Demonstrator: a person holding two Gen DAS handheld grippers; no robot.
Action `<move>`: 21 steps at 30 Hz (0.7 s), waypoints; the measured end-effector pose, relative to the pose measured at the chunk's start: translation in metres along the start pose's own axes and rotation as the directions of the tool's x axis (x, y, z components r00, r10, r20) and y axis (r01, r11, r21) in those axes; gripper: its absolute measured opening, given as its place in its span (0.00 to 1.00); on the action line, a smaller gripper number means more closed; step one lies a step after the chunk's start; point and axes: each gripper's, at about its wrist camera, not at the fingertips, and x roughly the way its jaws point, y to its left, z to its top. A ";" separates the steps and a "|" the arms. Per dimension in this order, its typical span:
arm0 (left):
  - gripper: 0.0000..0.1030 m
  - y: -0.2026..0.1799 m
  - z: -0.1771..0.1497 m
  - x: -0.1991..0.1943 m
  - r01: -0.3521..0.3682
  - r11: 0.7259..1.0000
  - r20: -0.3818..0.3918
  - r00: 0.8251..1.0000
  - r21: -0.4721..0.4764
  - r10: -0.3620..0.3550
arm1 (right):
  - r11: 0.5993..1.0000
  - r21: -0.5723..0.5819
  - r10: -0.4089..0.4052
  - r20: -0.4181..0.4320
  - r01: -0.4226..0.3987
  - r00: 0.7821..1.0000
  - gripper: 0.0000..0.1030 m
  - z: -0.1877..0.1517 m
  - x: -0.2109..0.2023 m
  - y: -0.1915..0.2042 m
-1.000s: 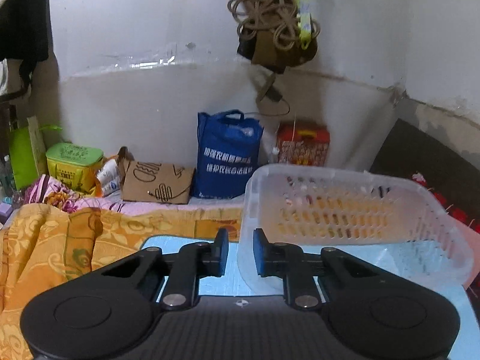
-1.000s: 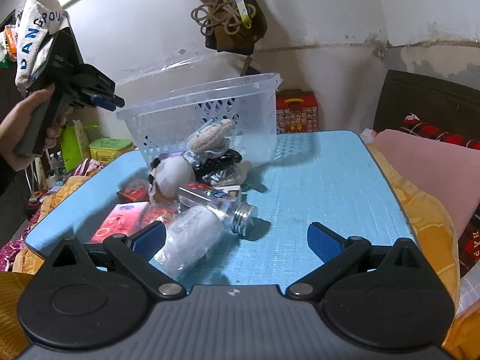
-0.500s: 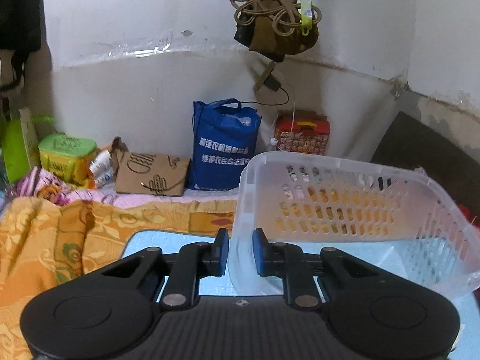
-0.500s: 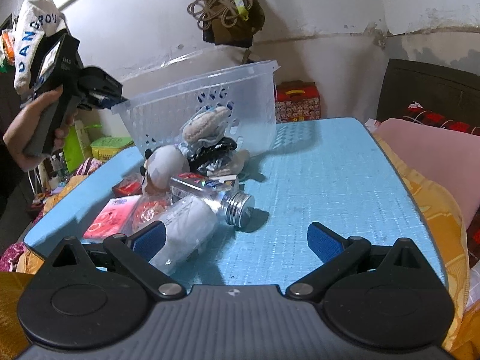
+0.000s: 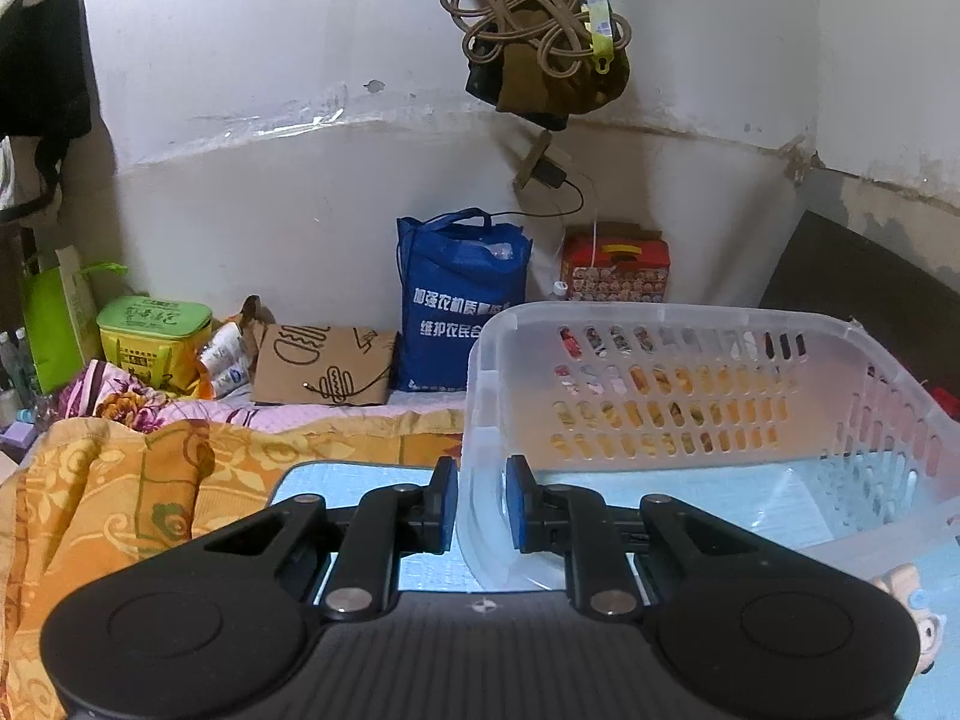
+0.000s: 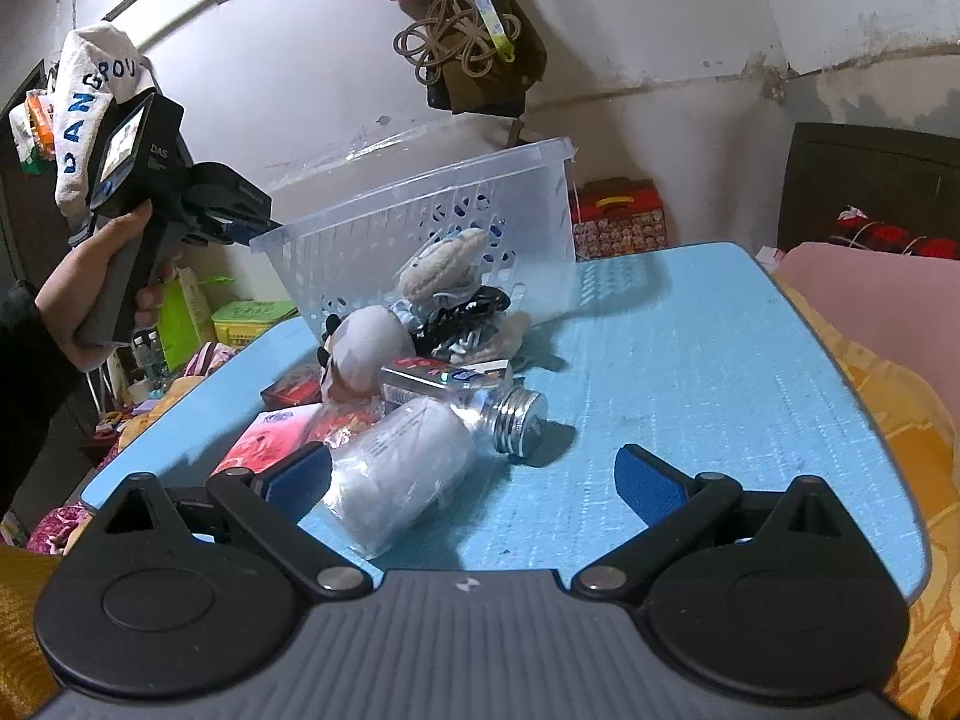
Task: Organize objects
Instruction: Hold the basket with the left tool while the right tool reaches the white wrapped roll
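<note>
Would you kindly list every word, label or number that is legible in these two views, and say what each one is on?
"DANGROU": white cloth hanging at left; its end is hidden.
"DAS": black handle of the left tool.
Blue bag: white Chinese characters, only partly legible.
Green box, red box, silver carton, pink packet: print too blurred.

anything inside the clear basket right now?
Nothing visible inside the basket: only blue table through its floor. The left gripper pinches its rim. Its near wall hides one corner.
</note>
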 end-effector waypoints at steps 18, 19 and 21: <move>0.20 -0.013 -0.003 -0.007 -0.044 0.998 0.009 0.999 0.054 0.044 | 1.000 0.014 0.016 0.023 -0.016 1.000 1.00 -0.003 -0.002 -0.003; 0.20 -0.013 -0.005 -0.007 -0.047 0.998 0.009 0.999 0.052 0.047 | 1.000 0.014 0.017 0.024 -0.017 1.000 1.00 -0.003 -0.003 -0.002; 0.18 -0.013 -0.006 -0.007 -0.052 0.997 0.017 0.999 0.055 0.052 | 1.000 0.009 0.019 0.023 -0.019 1.000 1.00 -0.004 -0.002 0.000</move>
